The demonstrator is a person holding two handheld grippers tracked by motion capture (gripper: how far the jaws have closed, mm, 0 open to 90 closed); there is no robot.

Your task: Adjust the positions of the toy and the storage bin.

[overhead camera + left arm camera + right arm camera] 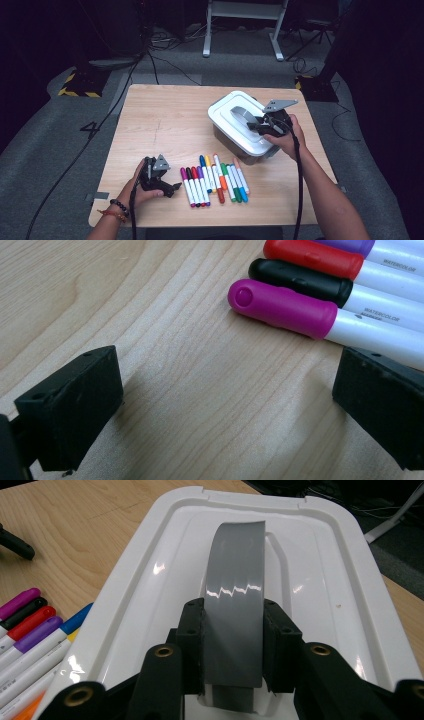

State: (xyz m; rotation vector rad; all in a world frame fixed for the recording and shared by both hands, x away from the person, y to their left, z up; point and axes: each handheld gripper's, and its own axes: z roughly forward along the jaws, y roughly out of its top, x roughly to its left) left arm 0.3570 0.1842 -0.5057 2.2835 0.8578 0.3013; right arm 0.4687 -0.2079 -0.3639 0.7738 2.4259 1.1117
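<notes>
A white lid (227, 112) with a grey strap handle (241, 113) lies over a clear box (235, 145) at the table's right. My right gripper (256, 125) is shut on that handle (235, 595), one pad pressed on each side of it, above the lid (325, 570). A row of several coloured markers (215, 180) lies near the front edge. My left gripper (172, 189) rests open on the wood just left of the row. The magenta marker (285, 307) lies beyond its right jaw, and nothing sits in the left gripper (225, 410).
The wooden table (165, 120) has bare room at the left and back. Black (300, 280) and red (315, 255) markers lie behind the magenta one. Marker caps (30, 625) lie left of the lid. Cables and a stand's legs (240, 30) are on the floor beyond.
</notes>
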